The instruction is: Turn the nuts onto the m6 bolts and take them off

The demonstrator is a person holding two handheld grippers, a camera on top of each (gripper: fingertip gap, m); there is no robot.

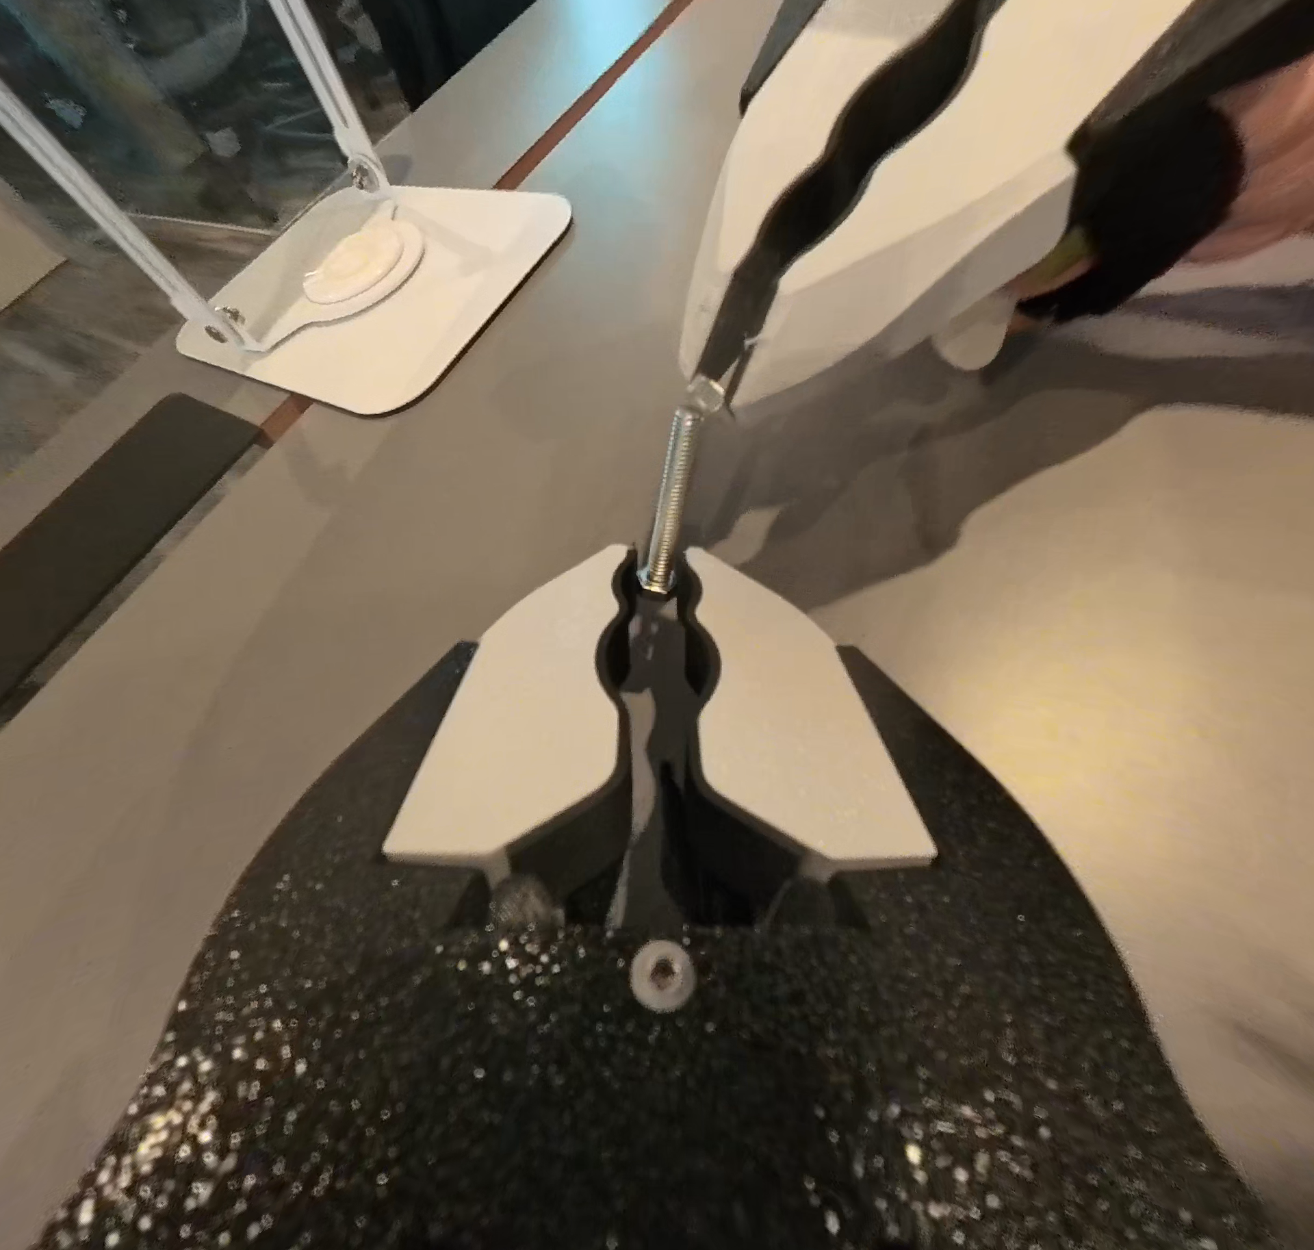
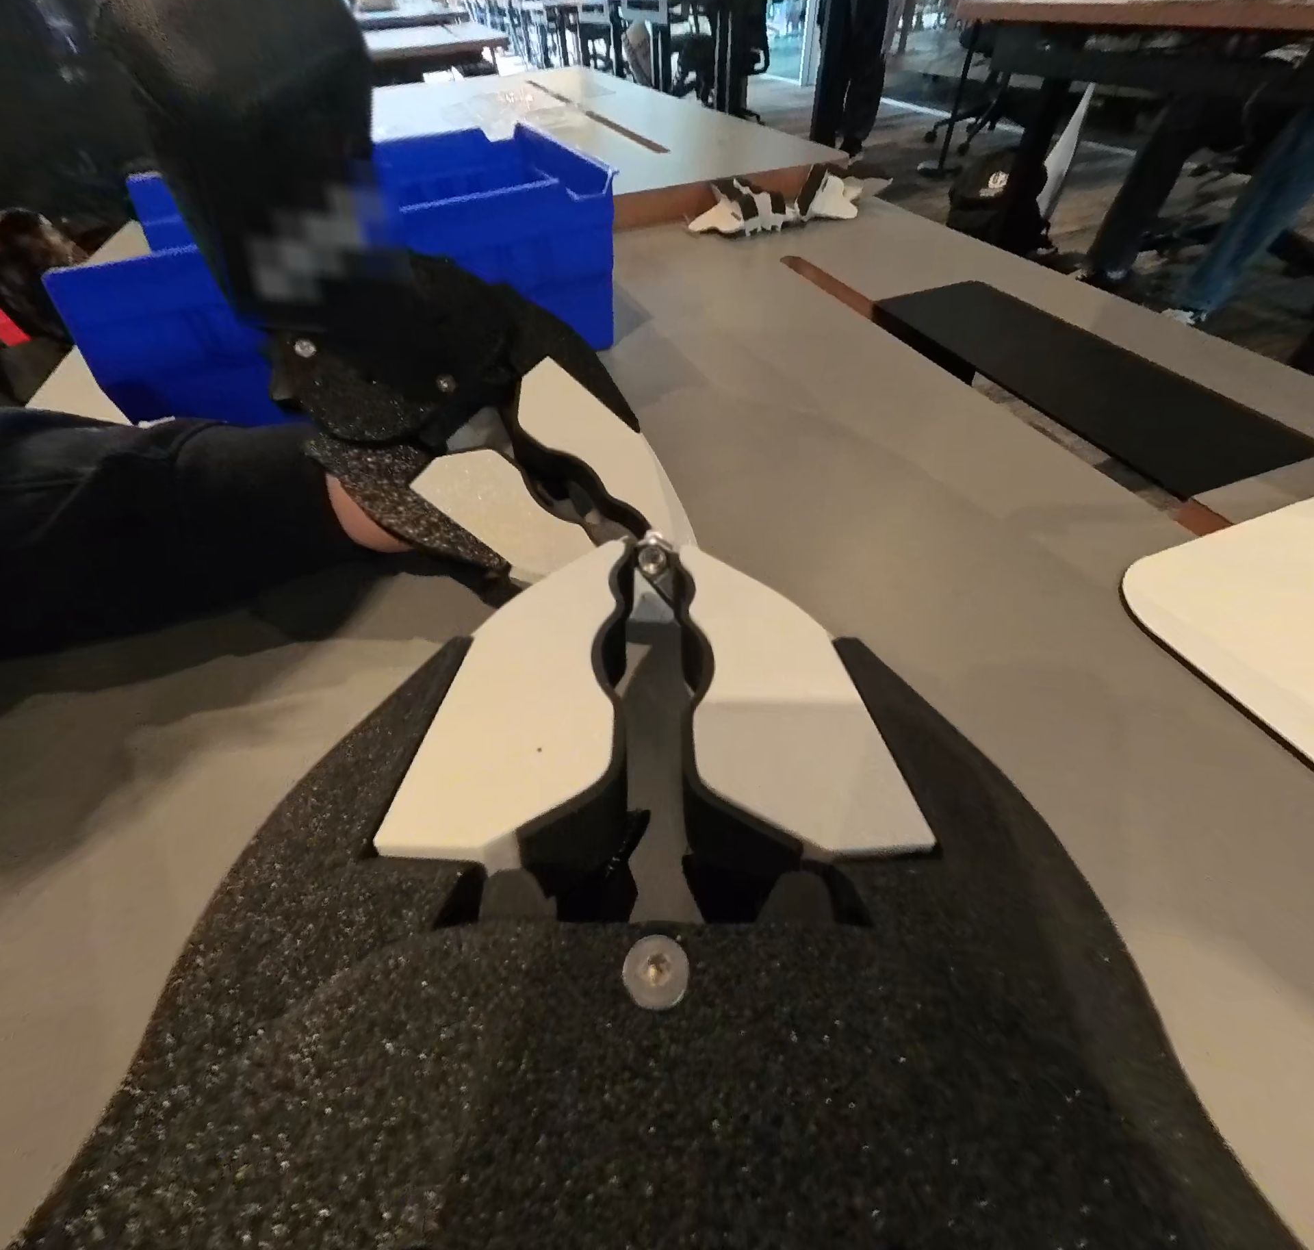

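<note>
Left tool (image 1: 658, 568) pinches nut (image 1: 655, 579); right tool (image 2: 650, 561) pinches bolt (image 1: 667, 490) head. Keep both coaxial above desk (image 1: 426, 504), twist steadily, no cross-threading.

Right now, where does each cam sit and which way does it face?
Left wrist view: sits on the left tool, looks along its fingers across the grey table at the right tool; shows its own white fingers and, far right, a hand.
Right wrist view: sits on the right tool, faces back at the left tool and blue bin; shows its own fingers and a dark sleeve.
Shared: the bolt, nut end in the left tool, head end in the right.
</note>
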